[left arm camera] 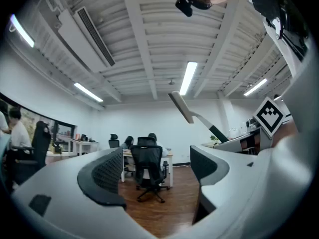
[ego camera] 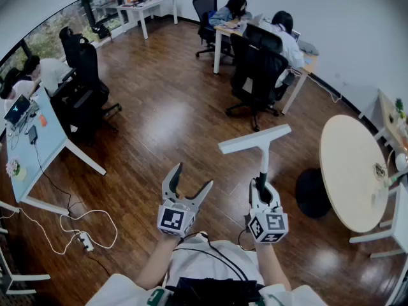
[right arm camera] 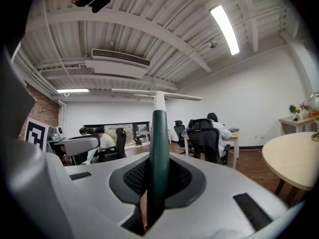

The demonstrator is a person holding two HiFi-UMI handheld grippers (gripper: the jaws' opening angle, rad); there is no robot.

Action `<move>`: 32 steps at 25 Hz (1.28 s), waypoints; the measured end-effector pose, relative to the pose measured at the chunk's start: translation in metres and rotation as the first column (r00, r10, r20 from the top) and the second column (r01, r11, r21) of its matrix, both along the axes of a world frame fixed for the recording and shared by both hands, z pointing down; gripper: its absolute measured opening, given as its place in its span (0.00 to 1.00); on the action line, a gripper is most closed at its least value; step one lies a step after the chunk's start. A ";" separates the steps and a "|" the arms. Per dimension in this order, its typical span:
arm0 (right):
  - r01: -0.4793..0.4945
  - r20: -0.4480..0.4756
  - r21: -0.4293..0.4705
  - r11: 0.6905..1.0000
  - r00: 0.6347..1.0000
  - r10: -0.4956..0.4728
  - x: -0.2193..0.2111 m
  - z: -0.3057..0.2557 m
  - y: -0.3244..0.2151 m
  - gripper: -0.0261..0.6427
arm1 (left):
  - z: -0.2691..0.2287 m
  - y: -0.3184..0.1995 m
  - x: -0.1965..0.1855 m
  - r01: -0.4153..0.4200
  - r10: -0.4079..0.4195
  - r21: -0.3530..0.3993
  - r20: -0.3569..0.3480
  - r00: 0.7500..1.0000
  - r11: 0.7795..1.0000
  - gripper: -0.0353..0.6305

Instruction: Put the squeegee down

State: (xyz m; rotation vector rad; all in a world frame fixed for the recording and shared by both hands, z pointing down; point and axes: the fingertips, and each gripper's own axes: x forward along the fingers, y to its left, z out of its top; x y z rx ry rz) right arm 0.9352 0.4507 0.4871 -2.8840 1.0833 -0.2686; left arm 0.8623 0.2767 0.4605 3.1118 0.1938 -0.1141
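Hidden in right gripper [right arm camera: 158,177]: squeegee [right arm camera: 159,128] handle base; round table [right arm camera: 291,158] cropped at edge.

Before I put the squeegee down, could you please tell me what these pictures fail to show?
- The squeegee handle's lower end: hidden between the right gripper's shut jaws, in the head and right gripper views.
- Small things on the table: too small to name in the head view, cut off by the edge in the right gripper view.
- The squeegee's rubber edge: too thin to judge in any view.

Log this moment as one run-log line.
left tongs: open, empty | right tongs: shut on white squeegee with dark-green handle | squeegee: held in air, not set down
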 end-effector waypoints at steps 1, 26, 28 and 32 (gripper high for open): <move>0.016 0.000 0.005 1.000 1.000 -0.016 -0.004 -0.001 -0.019 0.14 | -0.001 -0.021 -0.010 0.024 -0.024 -0.002 -0.003 1.000 1.000 0.66; 0.892 0.023 0.025 0.451 0.451 -0.892 -0.139 0.011 -0.463 0.14 | 0.004 -0.296 -0.274 0.909 -0.910 -0.046 0.001 0.416 0.415 0.65; 0.934 0.014 0.026 0.355 0.355 -0.935 -0.159 0.009 -0.486 0.14 | 0.000 -0.299 -0.293 0.945 -0.946 -0.038 -0.001 0.324 0.323 0.65; 0.986 0.038 0.043 0.164 0.162 -0.986 -0.208 0.015 -0.516 0.14 | -0.001 -0.288 -0.338 0.993 -0.993 -0.022 0.003 0.115 0.115 0.65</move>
